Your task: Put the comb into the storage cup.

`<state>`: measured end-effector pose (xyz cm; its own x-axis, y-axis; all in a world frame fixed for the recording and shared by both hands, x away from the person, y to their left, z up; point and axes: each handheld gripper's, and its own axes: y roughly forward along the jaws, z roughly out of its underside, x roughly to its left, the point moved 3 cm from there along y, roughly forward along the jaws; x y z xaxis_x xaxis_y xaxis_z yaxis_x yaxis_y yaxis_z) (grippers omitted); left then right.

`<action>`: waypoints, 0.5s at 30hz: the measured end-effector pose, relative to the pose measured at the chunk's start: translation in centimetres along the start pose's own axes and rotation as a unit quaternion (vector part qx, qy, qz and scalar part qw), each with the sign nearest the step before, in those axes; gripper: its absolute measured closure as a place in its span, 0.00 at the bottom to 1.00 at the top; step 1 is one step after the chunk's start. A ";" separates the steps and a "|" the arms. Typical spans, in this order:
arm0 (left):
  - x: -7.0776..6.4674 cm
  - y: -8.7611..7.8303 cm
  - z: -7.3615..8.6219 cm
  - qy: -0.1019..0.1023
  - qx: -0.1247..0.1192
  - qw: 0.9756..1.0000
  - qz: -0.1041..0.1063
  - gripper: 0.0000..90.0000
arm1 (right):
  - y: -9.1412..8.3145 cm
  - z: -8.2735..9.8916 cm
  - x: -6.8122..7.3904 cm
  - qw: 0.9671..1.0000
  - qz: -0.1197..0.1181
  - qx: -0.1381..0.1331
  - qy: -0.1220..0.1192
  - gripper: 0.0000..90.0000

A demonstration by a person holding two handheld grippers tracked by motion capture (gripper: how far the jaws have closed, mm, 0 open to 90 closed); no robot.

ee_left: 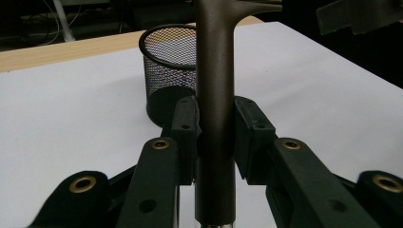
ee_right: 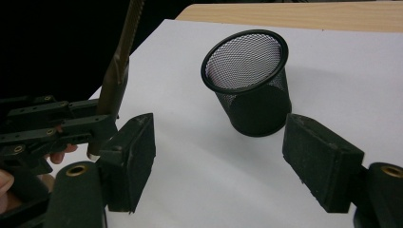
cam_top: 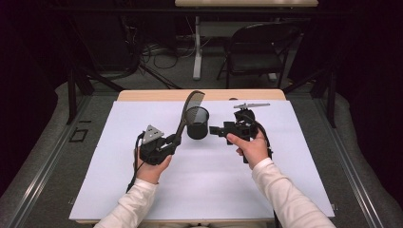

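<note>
A dark brown comb (cam_top: 189, 108) stands tilted, teeth end up and toward the far side, with my left gripper (cam_top: 177, 140) shut on its handle (ee_left: 215, 95). Just right of the comb, a black mesh cup (cam_top: 197, 123) stands upright on the white mat (cam_top: 142, 190). My right gripper (cam_top: 215, 130) points left at the cup from its right side, open, with nothing between its pads (ee_right: 135, 156). In the right gripper view the cup (ee_right: 249, 80) stands a little beyond the pads, and the left gripper (ee_right: 102, 127) with the comb (ee_right: 119, 71) is at the left.
The white mat covers most of a wooden table, whose bare edge (cam_top: 142, 95) shows at the far side. A black folding chair (cam_top: 259, 47) and a white table leg (cam_top: 197, 47) stand on the floor beyond. Dark floor drops off at both sides.
</note>
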<state>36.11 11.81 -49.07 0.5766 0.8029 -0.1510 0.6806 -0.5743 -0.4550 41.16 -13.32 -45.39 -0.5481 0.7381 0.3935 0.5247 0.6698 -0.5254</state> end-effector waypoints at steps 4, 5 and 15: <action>-0.2 0.0 0.1 0.004 0.000 1.000 -0.001 0.81 | 0.7 -0.6 0.3 1.000 -0.004 0.000 0.001 0.36; -0.2 0.0 0.1 0.004 0.000 1.000 -0.001 0.81 | 0.7 -0.6 0.3 1.000 -0.004 0.000 0.001 0.36; -0.6 0.3 0.3 0.013 0.005 1.000 0.001 0.81 | 1.3 -2.1 1.1 1.000 -0.013 -0.011 -0.004 0.42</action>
<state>35.80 11.23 -49.39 0.5896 0.7974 -0.1284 0.6755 -0.5740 -0.4629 42.59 -11.42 -44.11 -0.5674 0.7192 0.4010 0.5245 0.6910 -0.4974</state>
